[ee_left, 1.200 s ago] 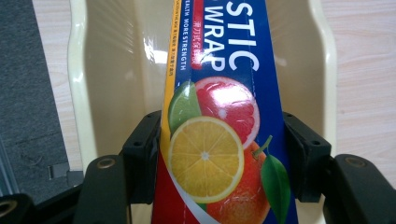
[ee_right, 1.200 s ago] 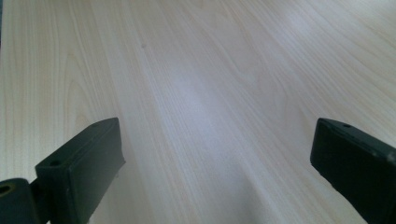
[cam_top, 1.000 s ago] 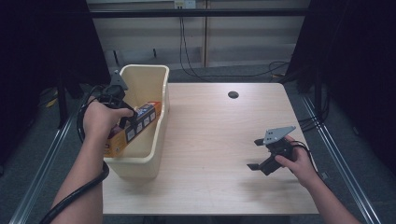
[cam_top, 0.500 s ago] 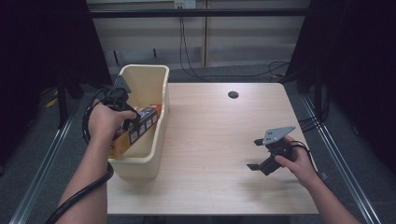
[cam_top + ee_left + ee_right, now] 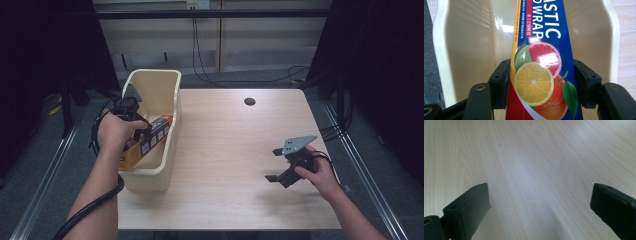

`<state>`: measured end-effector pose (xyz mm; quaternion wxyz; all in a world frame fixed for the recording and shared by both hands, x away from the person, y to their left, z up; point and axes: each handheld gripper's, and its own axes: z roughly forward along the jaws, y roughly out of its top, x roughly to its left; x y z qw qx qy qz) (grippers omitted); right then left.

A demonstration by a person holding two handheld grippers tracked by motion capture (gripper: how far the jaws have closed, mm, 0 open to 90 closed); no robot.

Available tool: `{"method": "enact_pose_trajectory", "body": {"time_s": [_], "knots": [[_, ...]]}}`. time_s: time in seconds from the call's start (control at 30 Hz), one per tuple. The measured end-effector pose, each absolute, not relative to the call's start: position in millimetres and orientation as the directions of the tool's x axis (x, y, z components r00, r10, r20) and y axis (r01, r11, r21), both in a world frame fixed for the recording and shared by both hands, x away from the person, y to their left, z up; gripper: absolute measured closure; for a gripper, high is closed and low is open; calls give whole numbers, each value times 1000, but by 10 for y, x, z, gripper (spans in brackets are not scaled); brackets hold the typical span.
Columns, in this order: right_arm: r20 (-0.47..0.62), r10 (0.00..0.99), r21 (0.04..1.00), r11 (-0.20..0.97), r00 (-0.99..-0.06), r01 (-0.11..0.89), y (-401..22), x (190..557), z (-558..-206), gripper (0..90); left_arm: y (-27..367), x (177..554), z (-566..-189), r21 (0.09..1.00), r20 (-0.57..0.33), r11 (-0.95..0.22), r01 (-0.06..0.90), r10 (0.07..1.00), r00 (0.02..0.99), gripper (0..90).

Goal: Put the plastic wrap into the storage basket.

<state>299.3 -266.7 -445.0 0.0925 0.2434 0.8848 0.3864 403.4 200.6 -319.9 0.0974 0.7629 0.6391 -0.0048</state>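
A long box of plastic wrap (image 5: 152, 137), blue and red with citrus fruit printed on it, slants inside the cream bin (image 5: 150, 75) at the table's left edge. My left gripper (image 5: 142, 131) is shut on it. In the left gripper view both black pads press the box (image 5: 541, 82) on its two long sides, with the left gripper (image 5: 542, 66) pointing into the bin (image 5: 474, 50). My right gripper (image 5: 274, 165) is held low over the table's right side. It stands open, and in the right gripper view the right gripper (image 5: 541, 195) has only bare wood (image 5: 536, 157) between its jaws.
The light wooden table (image 5: 230, 150) has a dark round hole (image 5: 249, 101) near its far edge. Black cables trail from both grippers, and more lie on the floor behind the table. Metal rails run along the floor on both sides.
The left hand has shifted slightly over the bin, the box still in its grip. The right hand has not moved.
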Motion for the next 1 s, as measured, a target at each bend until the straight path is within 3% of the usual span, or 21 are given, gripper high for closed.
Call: {"method": "enact_pose_trajectory", "body": {"time_s": [1.0], "knots": [[14,508,726,587,-861,358,-2664,2979,-4459,24,2004,3992,-3228,143,-145,-171,975,971,192,379]]}}
